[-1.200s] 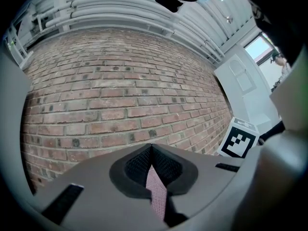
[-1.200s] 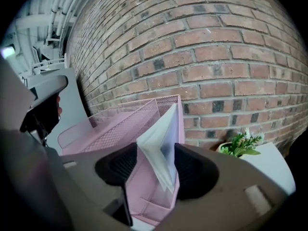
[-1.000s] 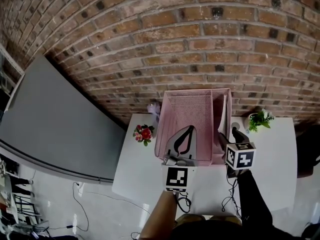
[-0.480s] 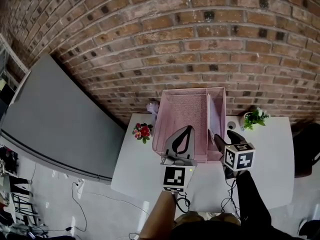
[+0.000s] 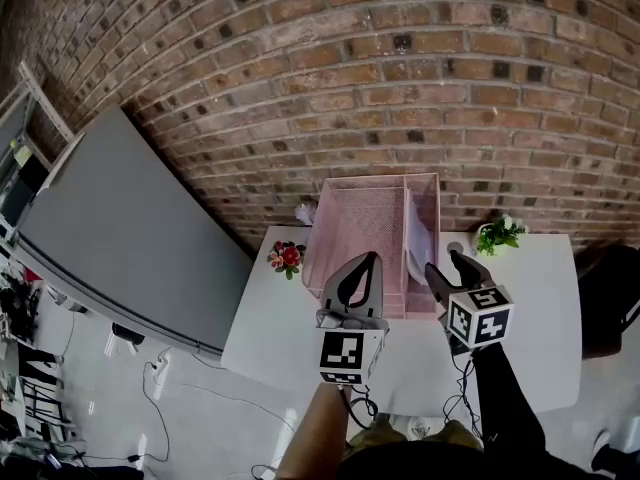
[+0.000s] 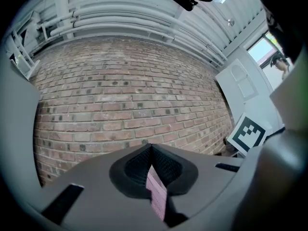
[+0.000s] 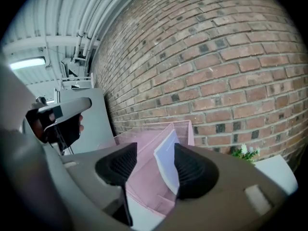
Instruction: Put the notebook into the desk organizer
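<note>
brick wall (image 5: 300, 68) fills the back, with a big grey panel (image 5: 130, 228) leaning across the left and a white table (image 5: 280, 328) pushed up against the bricks. at the table's left rear sits a small bunch of red and pink flowers (image 5: 286, 257), just beside the pink mesh desk organizer (image 5: 365, 223), which stands against the wall. the left gripper (image 5: 370, 260) hangs over the organizer's front edge, its marker cube (image 5: 344, 356) toward the person. in the left gripper view its jaws meet at the tips with nothing between them, and only a strip of pink mesh (image 6: 156, 196) shows through the hollow behind the tips. further right, the notebook (image 5: 418, 240) stands on edge in the organizer's narrow right-hand compartment. the right gripper (image 5: 450, 268) is held just in front of that compartment. in the right gripper view its jaws stand well apart and grip nothing, and the notebook (image 7: 168, 165) shows beyond them, close to the right jaw, inside the pink walls (image 7: 144, 177). a small green plant (image 5: 497, 233) with white blooms sits at the table's right rear, near the organizer.
</note>
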`<state>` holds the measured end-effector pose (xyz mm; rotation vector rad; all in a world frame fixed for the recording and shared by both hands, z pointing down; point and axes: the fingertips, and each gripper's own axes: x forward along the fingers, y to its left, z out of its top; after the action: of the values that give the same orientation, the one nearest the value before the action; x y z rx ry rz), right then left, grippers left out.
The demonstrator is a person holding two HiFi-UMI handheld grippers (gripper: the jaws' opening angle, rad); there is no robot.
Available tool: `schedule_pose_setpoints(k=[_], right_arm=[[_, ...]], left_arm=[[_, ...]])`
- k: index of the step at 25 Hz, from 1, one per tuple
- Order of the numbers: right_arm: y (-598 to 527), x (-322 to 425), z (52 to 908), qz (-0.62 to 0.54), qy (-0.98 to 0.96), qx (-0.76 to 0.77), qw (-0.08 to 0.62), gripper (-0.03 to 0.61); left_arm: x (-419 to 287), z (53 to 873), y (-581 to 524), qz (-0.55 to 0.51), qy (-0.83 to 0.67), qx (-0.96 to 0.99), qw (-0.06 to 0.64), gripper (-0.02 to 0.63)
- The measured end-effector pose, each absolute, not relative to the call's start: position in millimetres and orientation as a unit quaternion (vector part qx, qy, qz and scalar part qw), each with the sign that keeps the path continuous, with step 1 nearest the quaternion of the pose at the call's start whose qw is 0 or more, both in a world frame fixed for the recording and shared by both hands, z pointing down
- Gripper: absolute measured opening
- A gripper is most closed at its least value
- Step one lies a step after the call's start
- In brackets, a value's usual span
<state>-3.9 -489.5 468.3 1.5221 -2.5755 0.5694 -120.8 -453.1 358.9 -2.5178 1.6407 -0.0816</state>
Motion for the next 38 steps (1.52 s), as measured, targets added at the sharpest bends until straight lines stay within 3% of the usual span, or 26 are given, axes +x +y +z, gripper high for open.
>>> schedule_pose_setpoints(k=[11,24,25,26,27,38], right_arm=[[-430,14,397,0.041,-0.883,0.468,0.018,0.232],[-391,41,379,-0.033,-0.881,0.472,-0.016,0.229],[-390,42,378,-0.035,-0.879,0.475,-0.017,0.213],[-389,43,378,-0.035,-0.877,0.479,-0.019,0.127],[-388,45,379,-0.033,-0.875,0.483,-0.021,-0.001],[-384,43,375,-0.033,-0.878,0.477,-0.026,-0.002]], left_arm=[[-111,346,-398,-0.036,0.572,-0.817,0.069,0.008],[-94,339,-365,-0.038,0.578,-0.811,0.083,0.009],[-94,338,-363,-0.036,0.577,-0.811,0.084,0.009],[-95,339,-362,-0.037,0.577,-0.811,0.085,0.008],[-96,341,-361,-0.04,0.578,-0.811,0.084,0.008],[-103,344,-354,-0.048,0.582,-0.807,0.085,0.009]])
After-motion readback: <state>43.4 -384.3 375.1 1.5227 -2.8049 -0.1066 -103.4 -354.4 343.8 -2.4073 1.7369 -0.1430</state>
